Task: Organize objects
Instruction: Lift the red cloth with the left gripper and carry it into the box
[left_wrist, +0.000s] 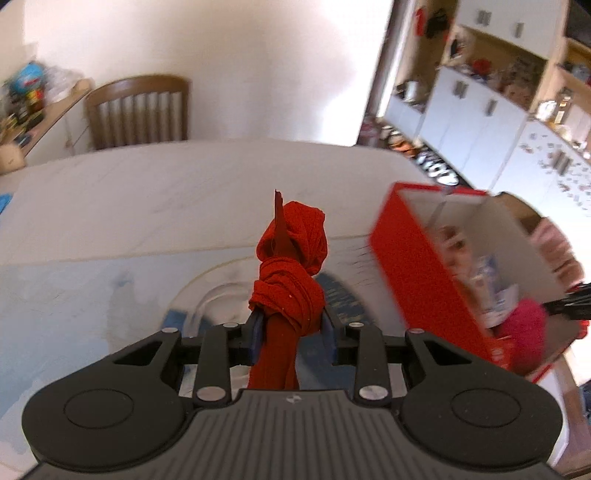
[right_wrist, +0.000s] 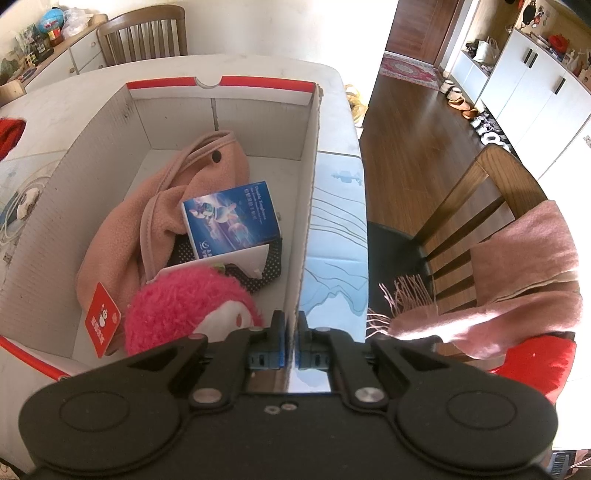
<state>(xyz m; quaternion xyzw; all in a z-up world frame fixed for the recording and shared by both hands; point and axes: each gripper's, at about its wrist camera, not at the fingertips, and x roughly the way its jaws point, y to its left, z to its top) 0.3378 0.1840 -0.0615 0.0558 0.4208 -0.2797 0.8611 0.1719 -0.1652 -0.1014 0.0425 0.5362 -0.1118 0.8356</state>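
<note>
The left hand-held gripper (left_wrist: 291, 334) pinches a knotted red cloth (left_wrist: 290, 280) above the tabletop (left_wrist: 147, 192), the box (left_wrist: 413, 269) to its right. The right hand-held gripper (right_wrist: 291, 345) clamps the box's wall (right_wrist: 308, 206); only its view shows clearly the pink bag (right_wrist: 155, 206), blue carton (right_wrist: 231, 218) and plush toy (right_wrist: 188, 310) inside.

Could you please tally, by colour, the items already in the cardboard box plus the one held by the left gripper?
Pink: 2, the fleece bag and the plush toy
Blue: 1, the small carton
Red: 1, the knotted cloth clamped in the left gripper
Total: 4
</note>
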